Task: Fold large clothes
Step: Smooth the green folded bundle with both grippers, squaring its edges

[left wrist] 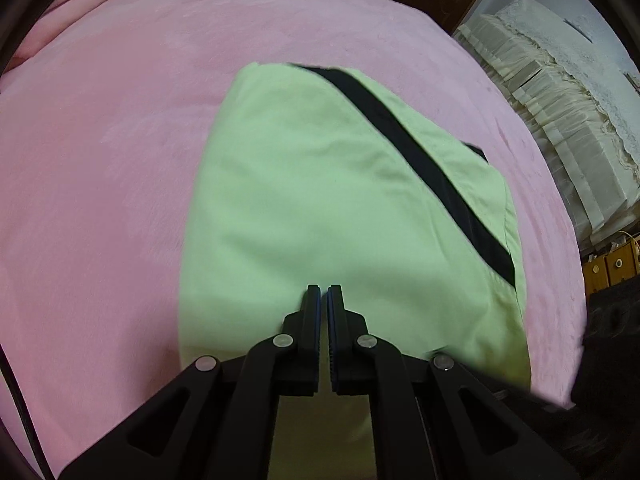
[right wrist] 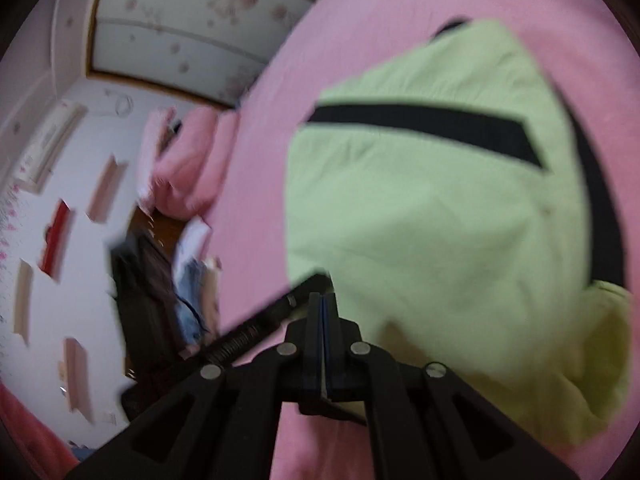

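On the pink bed (left wrist: 100, 160) a light green garment with black stripes (left wrist: 320, 200) lies already doubled into a compact, roughly rectangular bundle, well in from the bed's left side and nearer its right edge. The left tongs (left wrist: 324, 292) hover over the bundle's near end with their jaws almost together, only a thin slit between the pads, and I see no cloth pinched between them. The fabric looks like thin woven cotton: light, limp, soft-creased, likely to sag and slide open if lifted by one layer. The plush bed cover should grip it a little, so dragging may rumple the lower layer. The better hold, I judge, is at the near corners, biting through all layers at once, or along the thicker seamed edge by the black band (left wrist: 420, 152). In the blurred right-wrist view the right tongs (right wrist: 322, 300) are clenched tight and appear empty, poised off the bundle's near left corner above bare bed, with the other tool's spring rod (right wrist: 256, 328) crossing just beside them. Pink pillows (right wrist: 188, 168) sit far off.
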`<state>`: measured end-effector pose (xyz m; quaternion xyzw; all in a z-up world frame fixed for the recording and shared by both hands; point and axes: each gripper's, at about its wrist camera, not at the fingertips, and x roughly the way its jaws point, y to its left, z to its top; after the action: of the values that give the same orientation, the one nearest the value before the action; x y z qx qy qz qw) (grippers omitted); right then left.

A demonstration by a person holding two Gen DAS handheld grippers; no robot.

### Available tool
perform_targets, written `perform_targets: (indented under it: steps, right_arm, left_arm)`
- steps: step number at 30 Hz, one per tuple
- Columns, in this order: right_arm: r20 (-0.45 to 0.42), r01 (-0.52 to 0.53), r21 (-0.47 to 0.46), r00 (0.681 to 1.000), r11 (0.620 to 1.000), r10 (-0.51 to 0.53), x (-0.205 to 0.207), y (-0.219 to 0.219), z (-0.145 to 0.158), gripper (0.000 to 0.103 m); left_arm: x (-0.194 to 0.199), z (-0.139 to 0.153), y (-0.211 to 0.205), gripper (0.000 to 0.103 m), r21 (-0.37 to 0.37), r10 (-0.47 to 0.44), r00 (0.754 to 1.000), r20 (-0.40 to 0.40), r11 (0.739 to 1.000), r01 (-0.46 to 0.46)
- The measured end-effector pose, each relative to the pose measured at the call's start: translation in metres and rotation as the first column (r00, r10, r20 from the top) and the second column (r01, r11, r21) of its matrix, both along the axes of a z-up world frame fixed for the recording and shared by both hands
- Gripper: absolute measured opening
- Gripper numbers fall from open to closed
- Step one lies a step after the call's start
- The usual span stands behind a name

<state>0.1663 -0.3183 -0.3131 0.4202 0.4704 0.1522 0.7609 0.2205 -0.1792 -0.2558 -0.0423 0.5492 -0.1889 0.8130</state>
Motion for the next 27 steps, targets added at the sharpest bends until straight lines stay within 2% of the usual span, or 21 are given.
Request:
perform_targets:
  steps: [2, 5, 8, 9, 12, 13, 16, 17, 19, 21, 23, 25, 27]
  right_arm:
    - [-0.039, 0.023, -0.014, 0.999, 1.000, -0.023, 0.012, 0.004, -0.023, 0.000]
    - [-0.006, 0.120, 0.061, 0.993, 0.991, -0.120, 0.034, -0.009, -0.038, 0.000]
    - [0.041, 0.205, 0.006, 0.978, 0.979, -0.205, 0.065, -0.022, -0.033, 0.000]
    - [0.046, 0.232, -0.047, 0.972, 0.972, -0.230, 0.080, -0.027, -0.032, 0.000]
    - [0.066, 0.218, -0.071, 0.975, 0.973, -0.213, 0.111, -0.033, -0.035, 0.000]
    - [0.100, 0.195, -0.113, 0.978, 0.974, -0.184, 0.118, -0.035, -0.034, 0.000]
    - [0.186, 0.157, -0.199, 0.975, 0.967, -0.120, 0.116, -0.037, -0.027, 0.000]
    - [0.201, 0.190, -0.206, 0.968, 0.960, -0.148, 0.110, -0.043, -0.025, 0.000]
    - [0.212, 0.310, -0.203, 0.940, 0.929, -0.267, 0.098, -0.059, -0.028, 0.000]
    - [0.216, 0.452, -0.264, 0.889, 0.852, -0.405, 0.087, -0.071, -0.026, 0.000]
    - [0.223, 0.512, -0.292, 0.858, 0.808, -0.464, 0.076, -0.076, -0.025, 0.000]
    - [0.218, 0.502, -0.342, 0.865, 0.795, -0.453, 0.076, -0.071, -0.021, 0.000]
    - [0.200, 0.463, -0.417, 0.886, 0.782, -0.418, 0.076, -0.062, -0.016, 0.000]
  left_arm:
    - [0.015, -0.007, -0.012, 0.002, -0.003, 0.018, 1.000, 0.025, 1.000, -0.018]
    - [0.055, -0.022, -0.021, 0.002, -0.026, 0.037, 0.999, 0.029, 0.999, -0.037]
    - [0.084, -0.026, -0.027, 0.002, -0.074, 0.049, 0.997, 0.061, 0.996, -0.044]
    - [0.093, -0.030, -0.029, 0.002, -0.084, 0.054, 0.997, 0.062, 0.995, -0.049]
    - [0.110, -0.038, -0.034, 0.002, -0.110, 0.078, 0.995, 0.062, 0.991, -0.071]
    - [0.110, -0.038, -0.034, 0.002, -0.109, 0.077, 0.995, 0.066, 0.992, -0.069]
    - [0.108, -0.037, -0.028, 0.002, -0.130, 0.077, 0.993, 0.086, 0.989, -0.066]
    - [0.108, -0.038, -0.025, 0.002, -0.150, 0.089, 0.993, 0.080, 0.986, -0.076]
    - [0.112, -0.043, -0.016, 0.001, -0.205, 0.126, 0.991, 0.054, 0.972, -0.112]
    - [0.113, -0.045, -0.010, 0.001, -0.238, 0.151, 0.988, 0.044, 0.962, -0.137]
    - [0.110, -0.045, -0.011, 0.001, -0.230, 0.169, 0.984, 0.057, 0.961, -0.152]
    - [0.105, -0.043, -0.013, 0.001, -0.201, 0.178, 0.982, 0.068, 0.966, -0.161]
    - [0.100, -0.040, -0.017, 0.001, -0.169, 0.178, 0.982, 0.066, 0.972, -0.165]
